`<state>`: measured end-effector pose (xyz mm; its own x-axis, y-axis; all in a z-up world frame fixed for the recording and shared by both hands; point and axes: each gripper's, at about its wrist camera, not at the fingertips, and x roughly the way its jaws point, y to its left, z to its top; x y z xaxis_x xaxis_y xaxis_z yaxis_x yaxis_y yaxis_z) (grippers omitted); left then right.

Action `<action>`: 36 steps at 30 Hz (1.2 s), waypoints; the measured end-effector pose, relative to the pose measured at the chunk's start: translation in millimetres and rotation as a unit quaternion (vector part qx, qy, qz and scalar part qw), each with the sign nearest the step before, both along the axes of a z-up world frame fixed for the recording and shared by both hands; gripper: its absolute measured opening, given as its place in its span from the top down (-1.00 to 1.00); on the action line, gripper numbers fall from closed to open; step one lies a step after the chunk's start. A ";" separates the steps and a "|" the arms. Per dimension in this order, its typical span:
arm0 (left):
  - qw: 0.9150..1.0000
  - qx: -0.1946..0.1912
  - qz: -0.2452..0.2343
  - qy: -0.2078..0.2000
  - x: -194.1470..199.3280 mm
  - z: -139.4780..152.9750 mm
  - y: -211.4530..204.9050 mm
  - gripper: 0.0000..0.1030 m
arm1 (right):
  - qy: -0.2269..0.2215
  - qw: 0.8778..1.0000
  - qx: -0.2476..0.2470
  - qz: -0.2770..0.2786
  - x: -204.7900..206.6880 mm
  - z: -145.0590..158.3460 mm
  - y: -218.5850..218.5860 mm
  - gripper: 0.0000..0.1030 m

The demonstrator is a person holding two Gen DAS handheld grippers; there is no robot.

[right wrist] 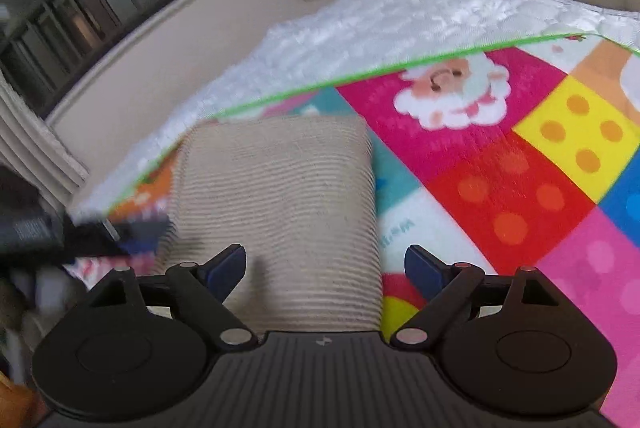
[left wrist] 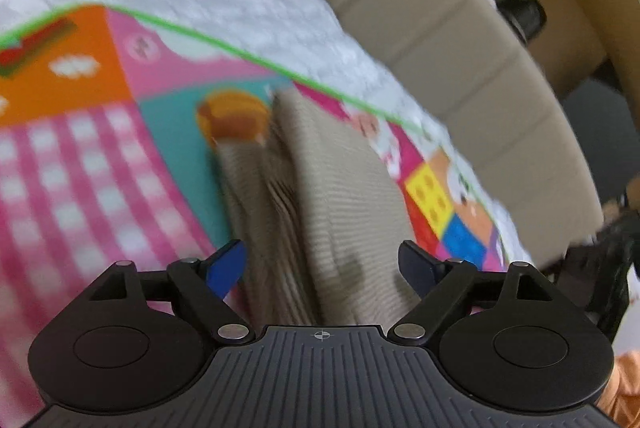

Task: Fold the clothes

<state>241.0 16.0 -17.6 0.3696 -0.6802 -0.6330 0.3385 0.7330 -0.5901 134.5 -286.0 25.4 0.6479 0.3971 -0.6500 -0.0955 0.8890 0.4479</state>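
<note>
the left gripper [left wrist: 322,266] hangs with its jaws spread wide and nothing between the blue pads, just above the near end of a beige ribbed garment [left wrist: 320,196]. from this side the cloth runs straight ahead, away from the gripper, its long axis pointing toward the beige padded headboard [left wrist: 420,16]. stacked edges show along its left flank, so it lies as several layers on top of one another, not as a single flat sheet.

in the right wrist view the same garment [right wrist: 276,204] reads as a tidy rectangle with squared corners, lying on the colourful play mat [right wrist: 500,168], which is spread over a white quilted bedcover [right wrist: 360,24]. the right gripper [right wrist: 325,268] is also spread wide and empty; the garment sits under its left finger and ahead of it, slightly left of centre. both grippers look about equally near.

the knit is soft, finely ridged and matte; the mat is smooth, printed in bright squares with a green border. the garment already lies folded into a compact block. whether another fold is wanted, the pictures don't settle.
</note>
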 end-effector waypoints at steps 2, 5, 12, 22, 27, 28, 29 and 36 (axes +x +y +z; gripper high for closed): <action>0.999 0.049 -0.012 0.009 -2.7 -11.3 -17.6 -0.72 | 0.007 1.000 0.021 -0.014 5.2 -2.0 -7.0 -0.70; 0.998 0.069 -0.014 0.007 -5.4 -16.8 -24.3 -0.77 | 0.022 1.000 0.012 -0.007 8.8 -11.3 -6.6 -0.70; 0.997 0.069 -0.020 -0.002 -6.6 -17.7 -25.7 -0.61 | 0.031 0.999 0.015 0.007 7.7 -27.2 -4.5 -0.70; 0.998 0.059 -0.020 0.004 -4.7 -20.5 -24.3 -0.56 | -0.035 0.996 -0.033 0.081 74.1 18.0 56.9 -0.26; 0.999 0.051 -0.014 0.013 -0.8 -24.1 -19.5 -0.56 | -0.019 0.986 -0.128 0.108 96.5 -6.2 100.1 -0.34; 0.999 0.048 -0.014 0.015 -0.3 -24.4 -18.4 -0.55 | -0.024 0.987 -0.124 0.101 89.6 -2.6 93.2 -0.34; 0.999 0.046 -0.014 0.017 0.1 -24.6 -17.4 -0.55 | -0.028 0.988 -0.121 0.094 82.7 0.9 86.2 -0.34; 1.000 -0.002 0.022 -0.009 1.1 2.8 7.8 -0.40 | -0.038 0.993 -0.096 0.051 25.9 14.1 34.3 -0.68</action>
<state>242.1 23.7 -14.8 0.4112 -0.6653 -0.6231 0.3166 0.7453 -0.5868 160.4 -251.6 39.5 0.6607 0.3360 -0.6713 -0.2165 0.9415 0.2582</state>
